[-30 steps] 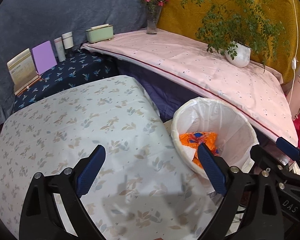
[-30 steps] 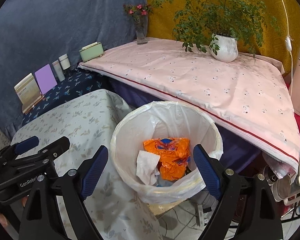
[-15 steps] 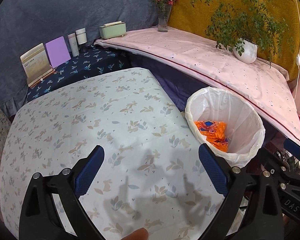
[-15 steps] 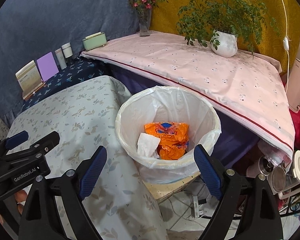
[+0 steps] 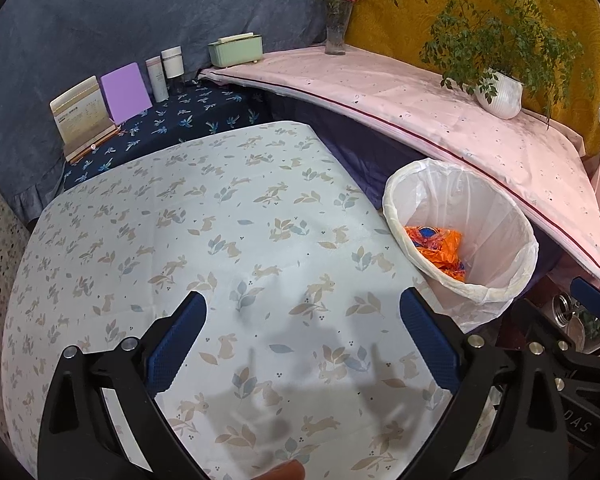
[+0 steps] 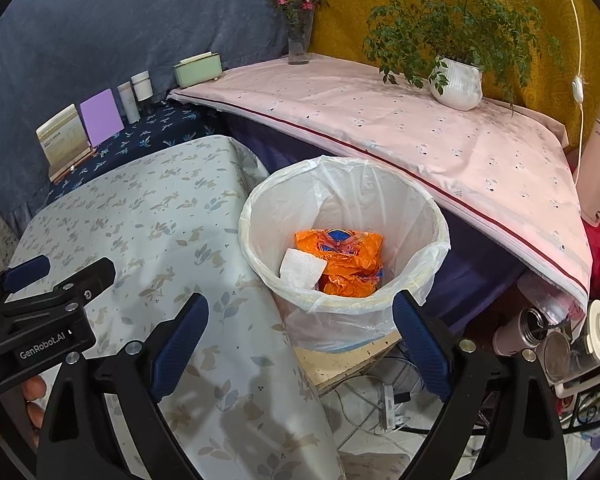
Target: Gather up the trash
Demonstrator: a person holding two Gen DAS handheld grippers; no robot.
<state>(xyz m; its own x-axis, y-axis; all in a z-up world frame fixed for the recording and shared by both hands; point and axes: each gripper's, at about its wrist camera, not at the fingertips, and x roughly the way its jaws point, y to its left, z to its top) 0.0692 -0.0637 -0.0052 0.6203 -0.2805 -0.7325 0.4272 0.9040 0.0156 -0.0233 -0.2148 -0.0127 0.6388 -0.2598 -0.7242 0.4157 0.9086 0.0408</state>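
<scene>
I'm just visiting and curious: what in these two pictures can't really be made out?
- Trash bin: anything beneath the orange wrapper and white paper is covered, right wrist view; the left wrist view's near rim hides most contents.
- Card: print too small, both views.
- Items under the pink table: cut off by the gripper and the frame edge.

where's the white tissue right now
In the right wrist view, the white tissue lies inside the lined bin, left of the orange wrapper.
</scene>
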